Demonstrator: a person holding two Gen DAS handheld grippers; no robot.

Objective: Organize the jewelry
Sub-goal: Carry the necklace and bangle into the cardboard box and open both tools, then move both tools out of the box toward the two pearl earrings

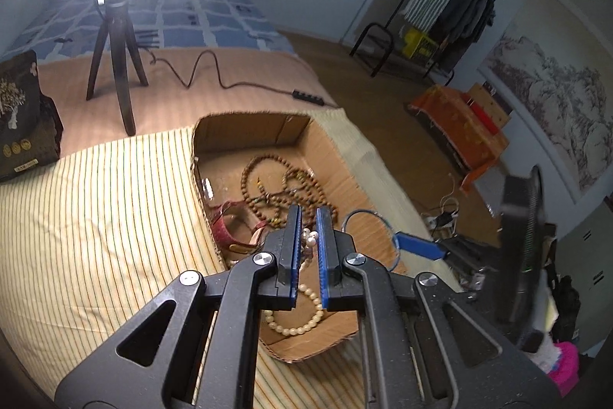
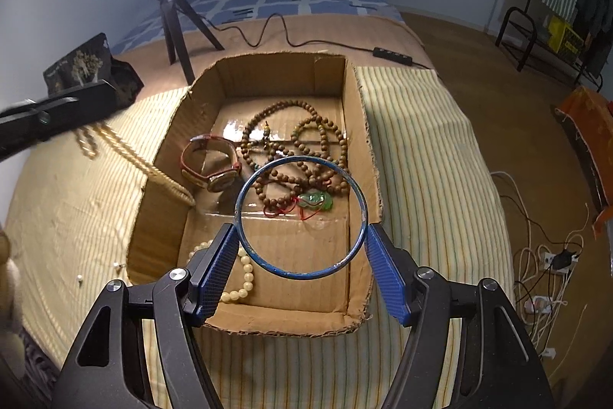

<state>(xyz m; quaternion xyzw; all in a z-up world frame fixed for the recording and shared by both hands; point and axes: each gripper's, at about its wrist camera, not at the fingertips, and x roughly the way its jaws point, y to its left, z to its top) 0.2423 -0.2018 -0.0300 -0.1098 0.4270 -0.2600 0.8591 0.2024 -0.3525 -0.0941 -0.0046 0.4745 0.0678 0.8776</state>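
Cardboard box [image 2: 360, 125] open-topped on striped cloth [image 2: 421, 148]. Inside: wooden bead strands [image 2: 306, 148], red-strap watch [image 2: 212, 165], green pendant [image 2: 316, 200], cream bead bracelet [image 2: 245, 278]. Right gripper [image 2: 302, 244] spread wide, pads pressed on blue bangle [image 2: 300, 275] above the box. Left gripper [image 1: 308, 232] jaws narrow, clamped on pearl strand [image 1: 310, 238] hanging over the box

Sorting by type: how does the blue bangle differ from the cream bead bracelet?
The blue bangle is one rigid thin hoop; the cream bead bracelet is a loose string of round beads. The bangle is clamped in the right gripper above the cardboard box; the bracelet lies on the box floor. Both are closed loops.
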